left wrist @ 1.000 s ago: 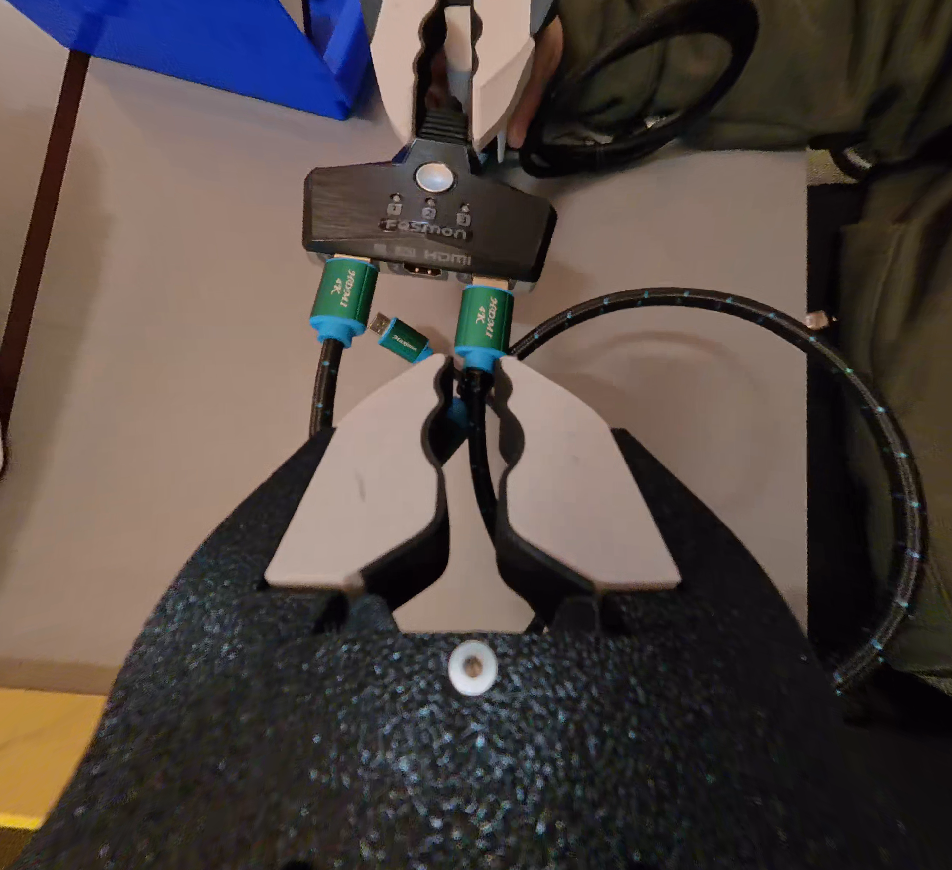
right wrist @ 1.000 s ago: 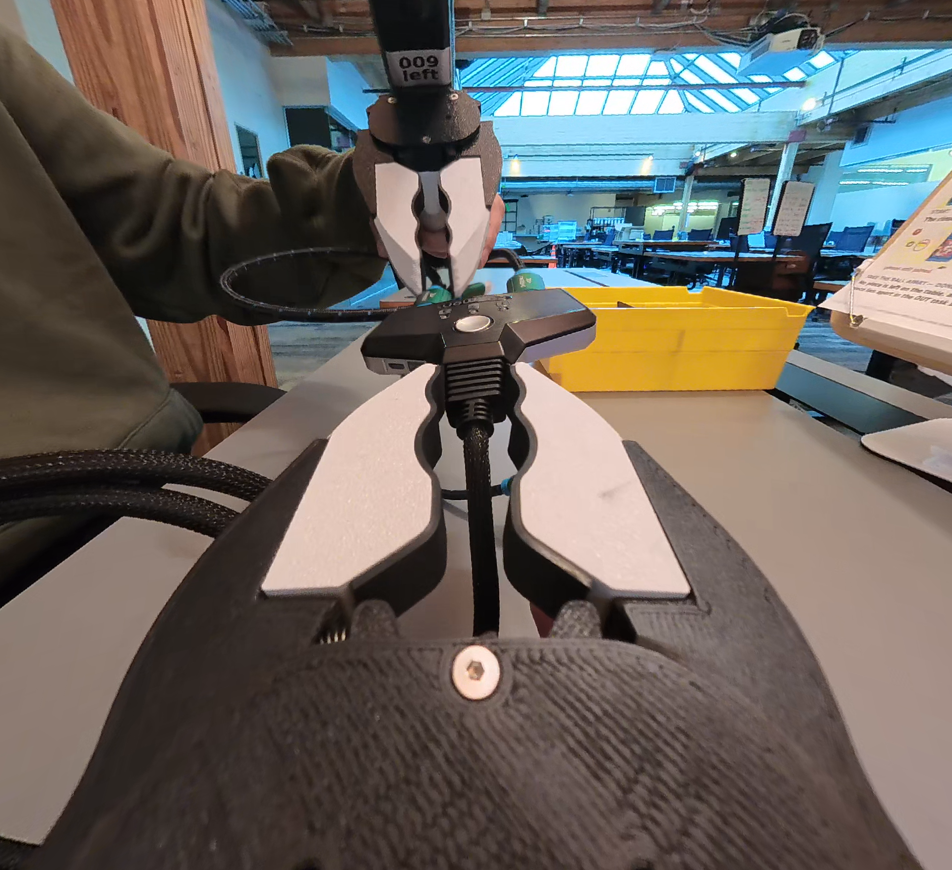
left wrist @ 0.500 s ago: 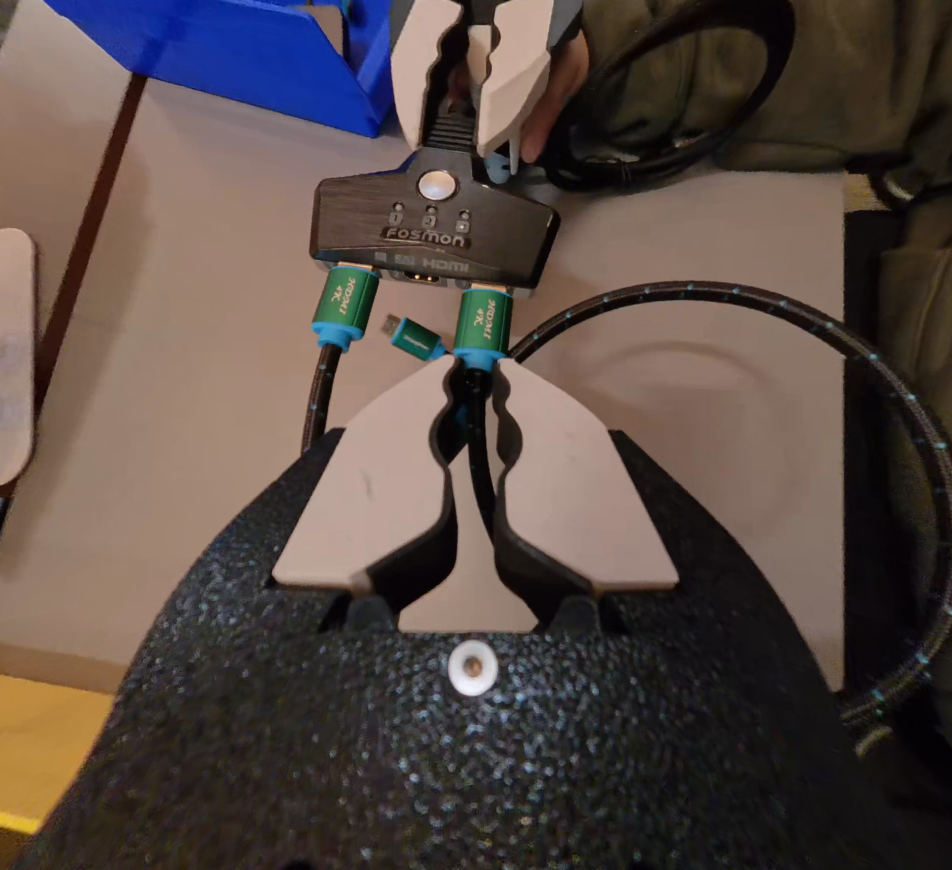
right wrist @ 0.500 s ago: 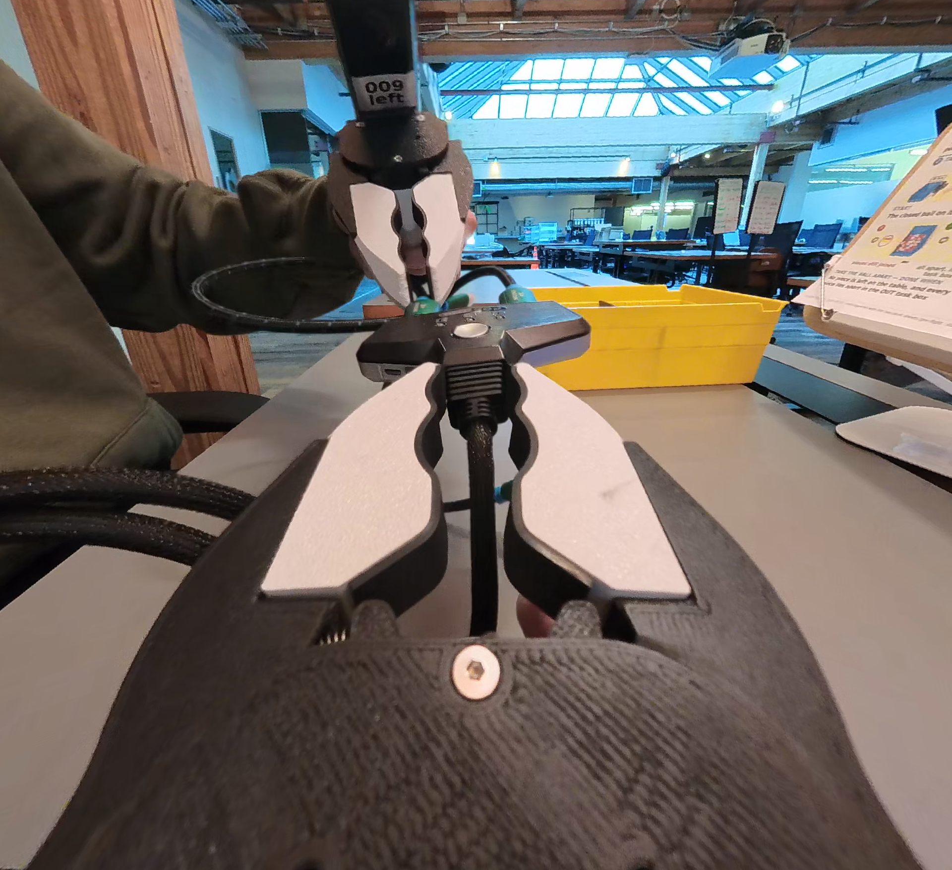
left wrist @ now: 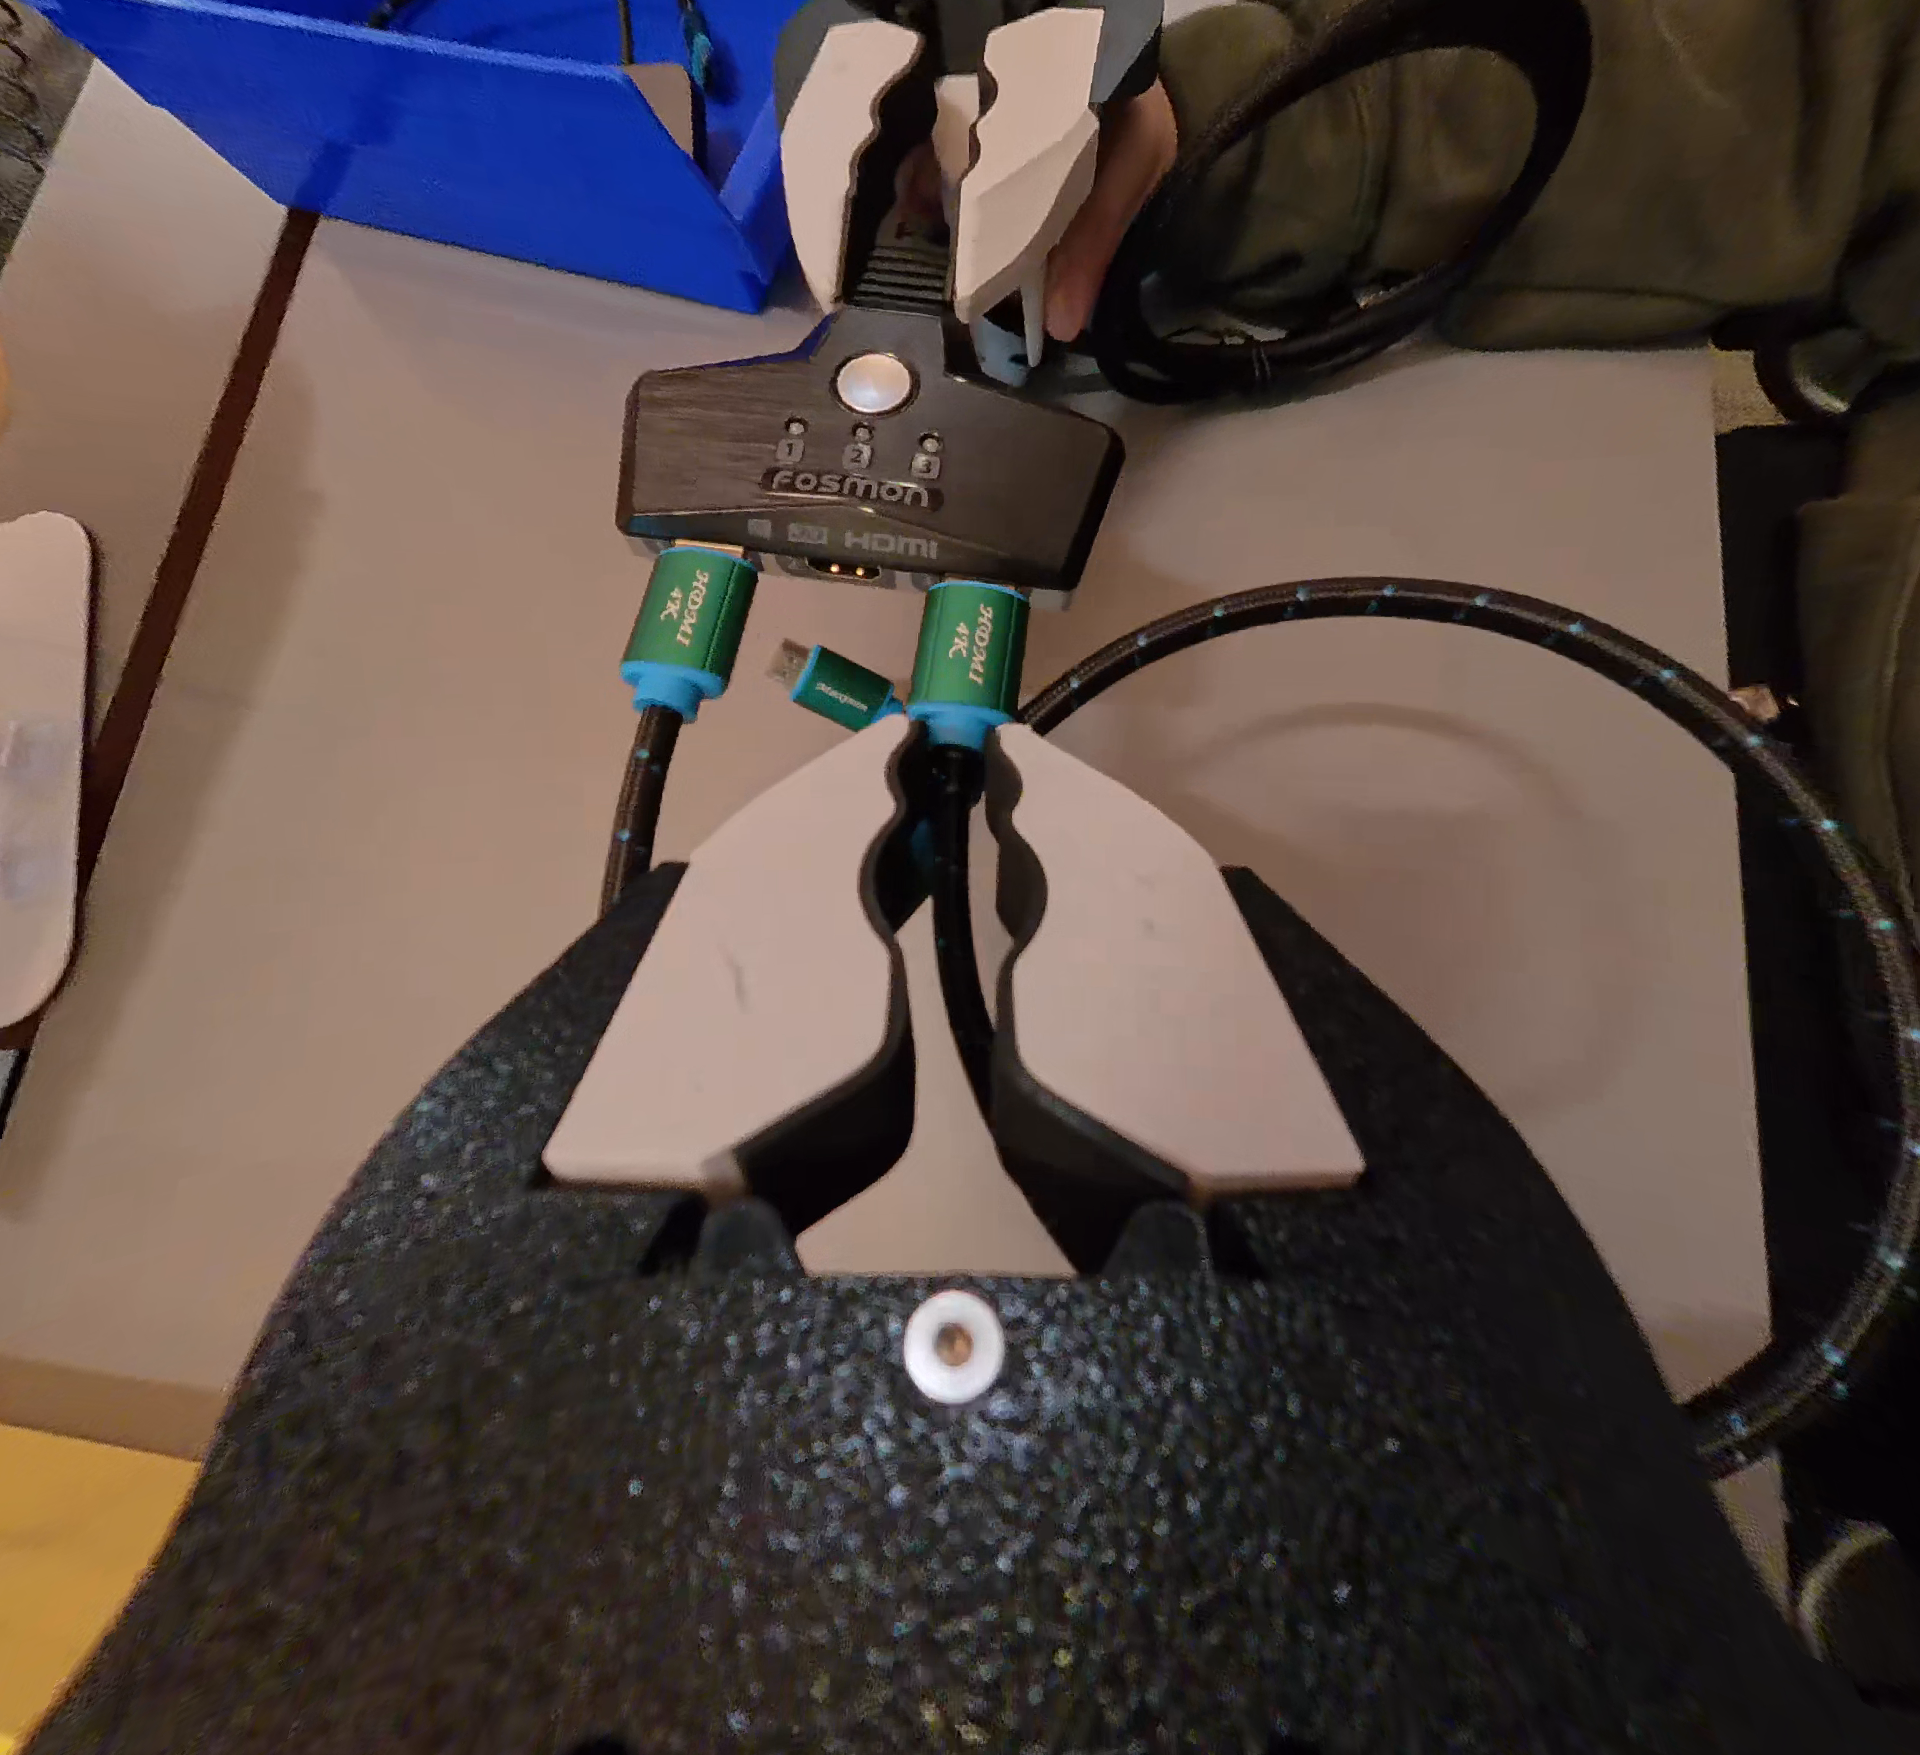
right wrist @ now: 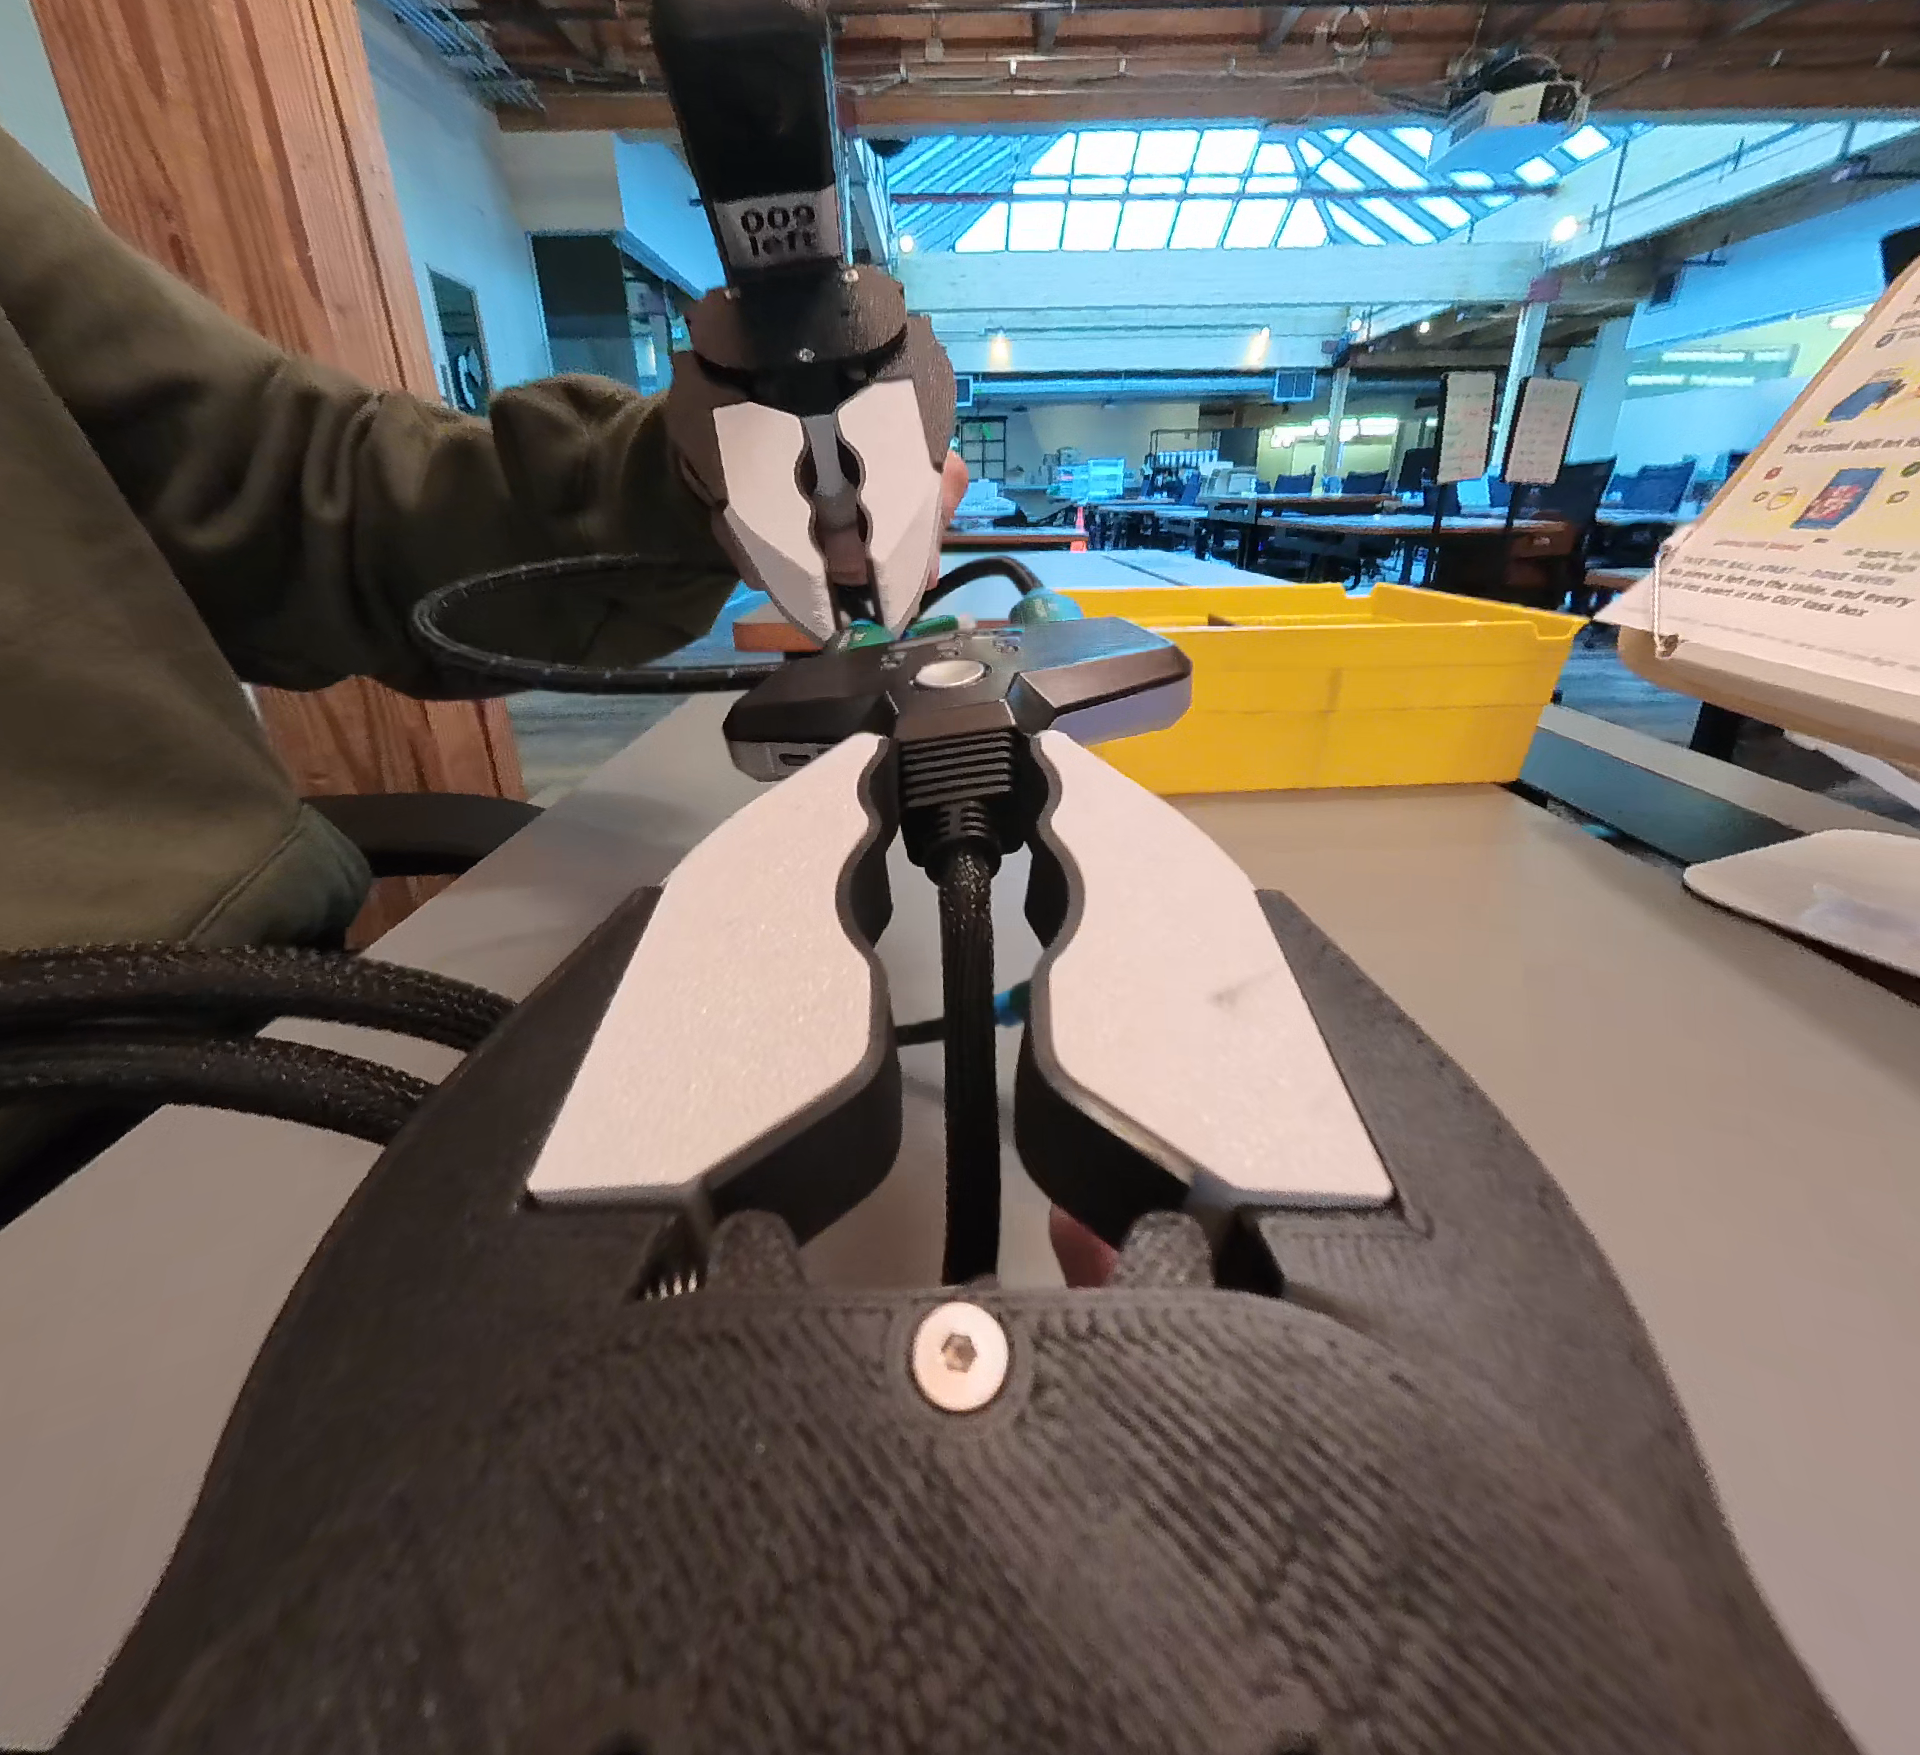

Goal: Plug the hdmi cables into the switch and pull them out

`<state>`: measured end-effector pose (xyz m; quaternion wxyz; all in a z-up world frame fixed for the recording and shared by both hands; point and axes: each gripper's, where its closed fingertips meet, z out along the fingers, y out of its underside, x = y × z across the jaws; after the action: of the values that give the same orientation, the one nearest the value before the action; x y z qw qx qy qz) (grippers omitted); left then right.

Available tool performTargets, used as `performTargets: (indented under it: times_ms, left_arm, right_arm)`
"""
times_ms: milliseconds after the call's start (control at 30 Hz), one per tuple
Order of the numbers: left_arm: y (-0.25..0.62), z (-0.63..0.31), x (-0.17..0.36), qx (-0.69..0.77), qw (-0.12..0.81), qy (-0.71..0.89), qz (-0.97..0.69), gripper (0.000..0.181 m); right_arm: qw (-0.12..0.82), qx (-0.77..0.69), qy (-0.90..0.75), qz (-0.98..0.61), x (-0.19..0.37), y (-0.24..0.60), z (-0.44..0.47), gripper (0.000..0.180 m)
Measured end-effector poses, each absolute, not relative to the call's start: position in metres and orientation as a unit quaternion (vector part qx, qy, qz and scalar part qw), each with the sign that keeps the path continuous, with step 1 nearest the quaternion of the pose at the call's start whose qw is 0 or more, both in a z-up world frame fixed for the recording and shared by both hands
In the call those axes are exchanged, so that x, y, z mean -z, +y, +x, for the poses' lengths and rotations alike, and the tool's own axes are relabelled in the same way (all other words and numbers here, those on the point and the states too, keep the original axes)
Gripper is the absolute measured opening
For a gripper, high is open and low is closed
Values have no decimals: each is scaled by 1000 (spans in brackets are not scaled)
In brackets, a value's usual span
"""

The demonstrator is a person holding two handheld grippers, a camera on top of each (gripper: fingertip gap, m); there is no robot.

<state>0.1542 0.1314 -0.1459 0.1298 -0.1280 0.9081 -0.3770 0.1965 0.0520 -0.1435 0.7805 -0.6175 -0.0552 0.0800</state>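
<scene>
right gripper point(right wrist: 956, 770) clamps the switch point(left wrist: 868, 469) tail at 12 o'clock, bracing it; left gripper point(left wrist: 951, 749) grips the cable point(left wrist: 961, 905) behind the 5 o'clock plug point(left wrist: 968, 656), likely for pulling.

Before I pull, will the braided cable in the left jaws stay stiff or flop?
Probably springy rather than limp: the braided cable holds a wide loop across the table. Its green plug looks rigid and seated in the switch, so a pull may drag the switch unless the right gripper holds.
</scene>
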Motion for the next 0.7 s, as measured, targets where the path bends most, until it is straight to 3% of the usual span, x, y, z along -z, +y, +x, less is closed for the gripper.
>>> performTargets:
  times_ms: [167,333,400,700]
  left_arm:
    - [131,153,93,448,207,857,-144,17]
    - [193,143,28,527,362,739,-212,24]
    - [222,136,45,515,379,728,-248,24]
    - [250,91,178,463,253,778,-340,27]
  right_arm:
    - [792,-41,-58,-606,135,50,200,22]
    - [779,51,-49,-623,122,43,212,22]
    - [781,86,-35,-617,110,38,220,22]
    - [763,288,-15,-579,-2,-25,273,22]
